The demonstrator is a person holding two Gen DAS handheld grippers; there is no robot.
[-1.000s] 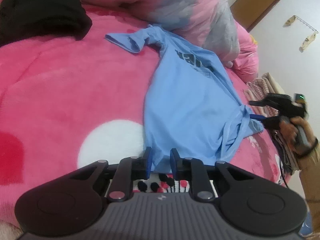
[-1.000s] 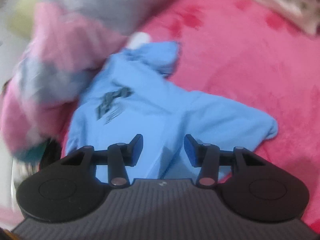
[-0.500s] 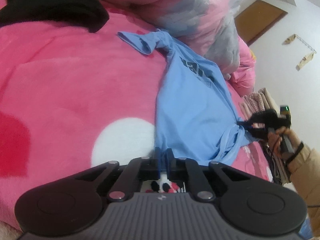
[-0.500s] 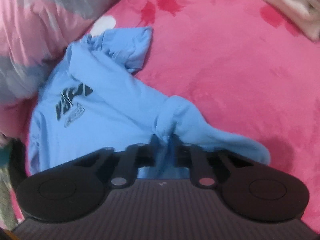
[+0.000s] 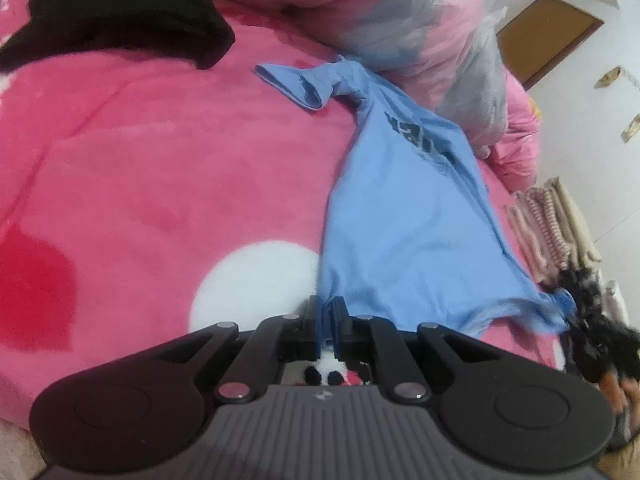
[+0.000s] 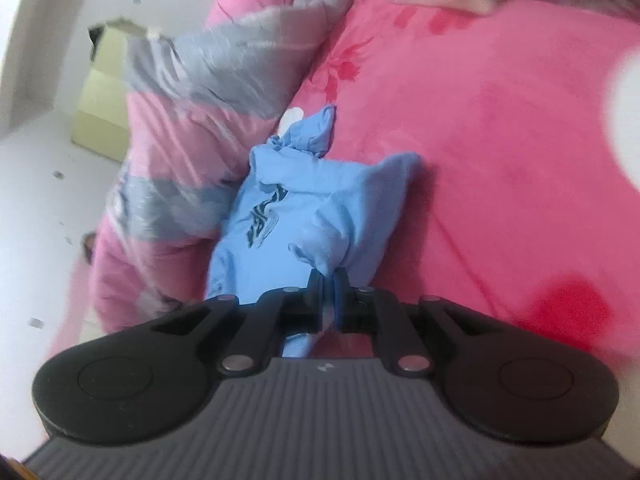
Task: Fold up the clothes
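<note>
A light blue T-shirt (image 5: 404, 216) with a dark chest print lies on the pink blanket (image 5: 160, 184), stretched from its far sleeve toward me. My left gripper (image 5: 327, 312) is shut on the shirt's near left hem corner. At the right edge of the left wrist view my right gripper (image 5: 568, 300) shows blurred, clamped on the other hem corner. In the right wrist view the right gripper (image 6: 328, 284) is shut on a bunched fold of the T-shirt (image 6: 320, 200), which looks crumpled against the quilt.
A rolled pink and grey quilt (image 5: 420, 40) lies along the far side of the shirt. A black garment (image 5: 120, 12) sits at the back left. Folded striped cloths (image 5: 556, 224) are stacked at the right edge. A white spot (image 5: 256, 280) marks the blanket near my left gripper.
Both grippers closed on the shirt's hem corners. The right gripper then swung sideways with its corner, stretching the hem and bunching the cloth in its view. The left gripper stayed put.
</note>
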